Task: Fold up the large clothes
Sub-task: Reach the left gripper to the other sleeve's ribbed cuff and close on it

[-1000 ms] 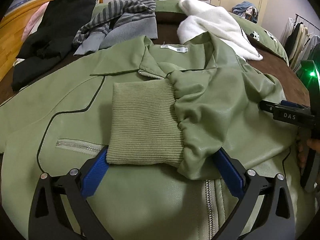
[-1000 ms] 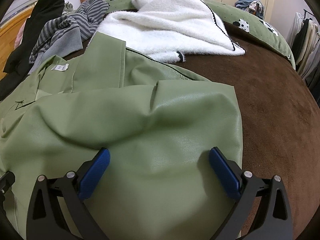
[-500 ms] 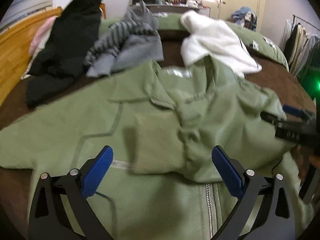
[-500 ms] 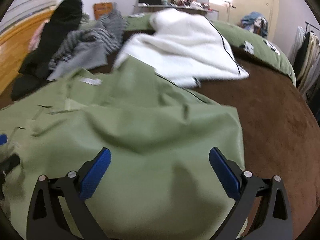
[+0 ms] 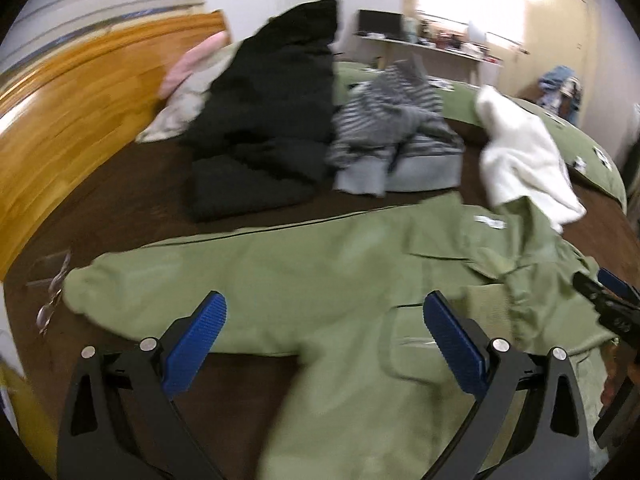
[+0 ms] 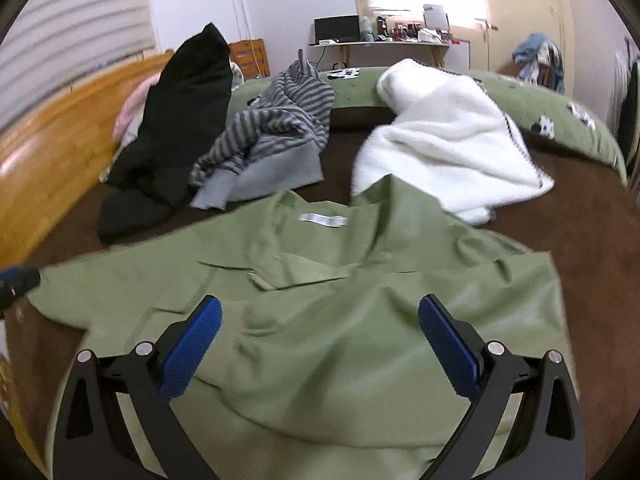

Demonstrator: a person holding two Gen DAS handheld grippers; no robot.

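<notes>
Now the jacket (image 6: 360, 320) lies on the bed (image 6: 592, 280), one sleeve folded across. Both jaws stand open and empty above it.

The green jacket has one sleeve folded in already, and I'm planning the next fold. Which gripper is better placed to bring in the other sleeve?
Left, probably. The left gripper is open, facing the outstretched sleeve of the green jacket. The right gripper hovers open over the already folded side.
</notes>
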